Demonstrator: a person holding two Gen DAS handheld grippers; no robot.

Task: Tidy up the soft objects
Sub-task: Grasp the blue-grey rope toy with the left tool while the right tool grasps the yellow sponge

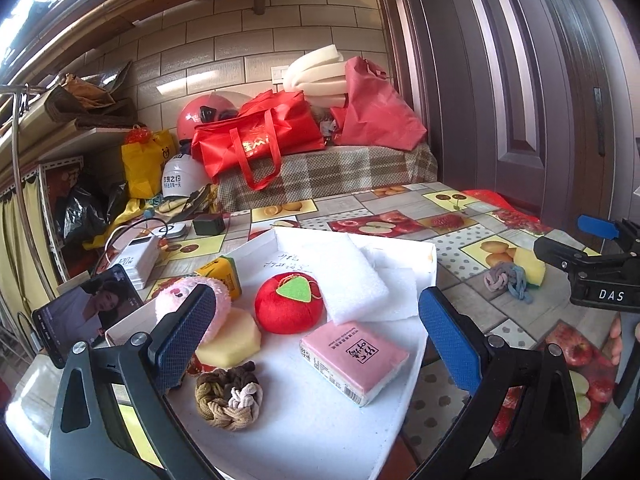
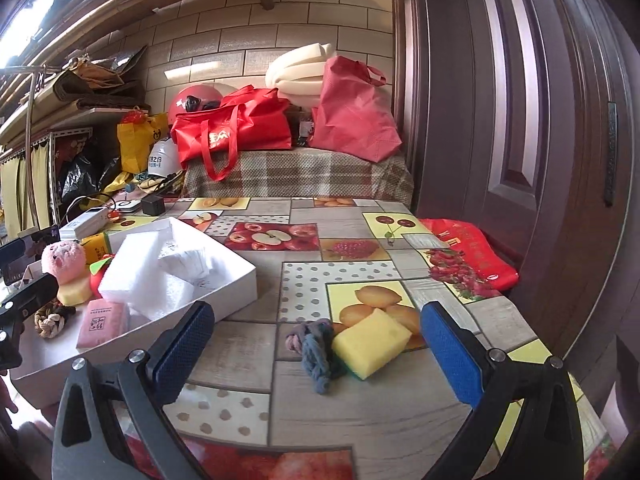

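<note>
A white box (image 1: 430, 256) (image 2: 240, 292) holds a red plush apple (image 1: 289, 304), a pink tissue pack (image 1: 354, 358), a yellow hexagonal sponge (image 1: 230, 342), a brown braided knot (image 1: 228, 398), a pink plush pig (image 1: 188, 296) and white foam pads (image 1: 340, 272). My left gripper (image 1: 318, 338) hangs open over the box, nothing between its fingers. On the tablecloth outside the box lie a yellow sponge (image 2: 370, 342) and a grey-blue braided knot (image 2: 316, 346). My right gripper (image 2: 318, 346) is open just short of both, one finger on each side.
A phone (image 1: 86, 312) leans left of the box, with a power bank (image 1: 134, 258) and a yellow carton (image 1: 222, 274) behind. A red bag (image 2: 470, 256) lies at the table's right edge by a brown door. Beyond the table, a plaid bench carries red bags.
</note>
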